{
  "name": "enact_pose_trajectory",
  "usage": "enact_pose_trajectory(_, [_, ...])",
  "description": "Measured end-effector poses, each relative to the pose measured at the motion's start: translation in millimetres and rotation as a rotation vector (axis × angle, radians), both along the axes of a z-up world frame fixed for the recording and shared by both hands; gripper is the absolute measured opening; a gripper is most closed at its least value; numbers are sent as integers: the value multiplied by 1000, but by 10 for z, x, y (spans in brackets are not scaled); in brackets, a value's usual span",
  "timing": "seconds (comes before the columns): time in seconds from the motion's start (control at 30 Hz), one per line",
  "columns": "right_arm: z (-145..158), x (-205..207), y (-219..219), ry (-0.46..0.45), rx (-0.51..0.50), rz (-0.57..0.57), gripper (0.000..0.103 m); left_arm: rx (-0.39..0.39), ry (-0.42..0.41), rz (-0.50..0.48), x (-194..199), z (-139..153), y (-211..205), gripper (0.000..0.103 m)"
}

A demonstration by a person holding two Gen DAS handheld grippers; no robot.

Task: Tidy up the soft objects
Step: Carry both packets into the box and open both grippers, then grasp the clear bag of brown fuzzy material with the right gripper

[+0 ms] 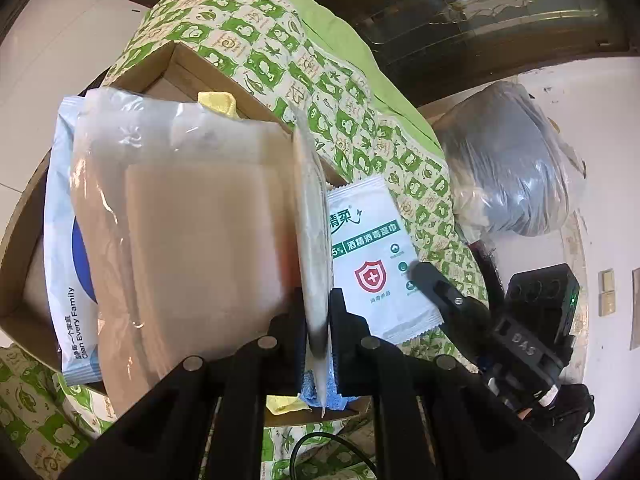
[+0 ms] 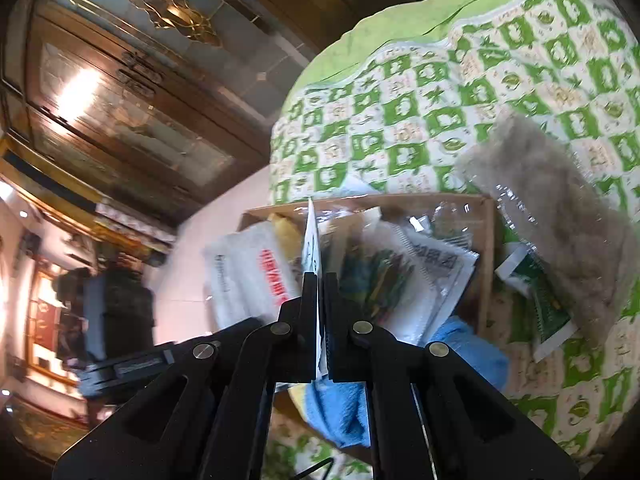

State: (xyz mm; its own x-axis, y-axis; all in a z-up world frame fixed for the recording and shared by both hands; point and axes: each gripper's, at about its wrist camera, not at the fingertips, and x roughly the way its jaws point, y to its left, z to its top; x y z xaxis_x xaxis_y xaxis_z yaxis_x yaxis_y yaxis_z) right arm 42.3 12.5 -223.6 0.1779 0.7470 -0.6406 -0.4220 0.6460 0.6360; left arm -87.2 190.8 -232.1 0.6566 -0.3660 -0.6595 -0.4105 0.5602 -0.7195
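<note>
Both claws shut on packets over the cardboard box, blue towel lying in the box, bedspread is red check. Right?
One thing is off: the bedspread is green and white check, not red, as the right wrist view shows. The rest holds: the left claw is shut on a clear beige packet, the right claw on a white sachet, over the cardboard box with the blue towel in it.

The beige fabric pack in clear plastic (image 1: 192, 232) hides most of the brown cardboard box (image 1: 240, 80) behind it and covers the right part of the white-and-blue wipes pack (image 1: 66, 248). In the right wrist view, packets inside that box (image 2: 486, 248) are motion-blurred, their print unreadable.
</note>
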Motion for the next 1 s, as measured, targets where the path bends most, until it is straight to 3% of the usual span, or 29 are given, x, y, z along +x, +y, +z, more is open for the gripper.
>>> enact_pose_trajectory(0.1, [5, 0, -29, 19, 29, 0, 4, 20, 8, -20, -18, 36, -42, 12])
enact_pose_trajectory(0.17, [23, -27, -45, 17, 25, -3, 9, -11, -9, -6, -97, 39, -56, 12])
enact_pose_trajectory(0.23, [40, -35, -63, 19, 41, -8, 23, -69, -37, 23, -205, 37, -51, 17])
enact_pose_trajectory(0.27, [59, -44, -82, 19, 51, -13, 29, -104, -55, 34, -241, 26, -51, 36])
enact_pose_trajectory(0.3, [78, -53, -104, 17, 63, -21, 36, -138, -82, 44, -276, 15, -56, 47])
enact_pose_trajectory(0.33, [101, -78, -116, 14, 71, -26, 37, -174, -129, 58, -331, 10, -60, 64])
enact_pose_trajectory(0.37, [118, -90, -126, 11, 76, -26, 37, -185, -153, 72, -362, 23, -67, 67])
enact_pose_trajectory(0.5, [168, -152, -142, -5, 70, -31, 37, -155, -208, 94, -496, 148, -162, 67])
enact_pose_trajectory(0.7, [116, -153, -205, 28, 65, -60, 37, -66, -268, 7, -620, 297, -470, 67])
enact_pose_trajectory(0.93, [254, -135, -480, -4, 108, -153, 37, 111, -213, -67, -581, 462, -892, 67])
enact_pose_trajectory(1.0, [280, -102, -596, 0, 132, -179, 37, 122, -199, -86, -496, 507, -982, 67])
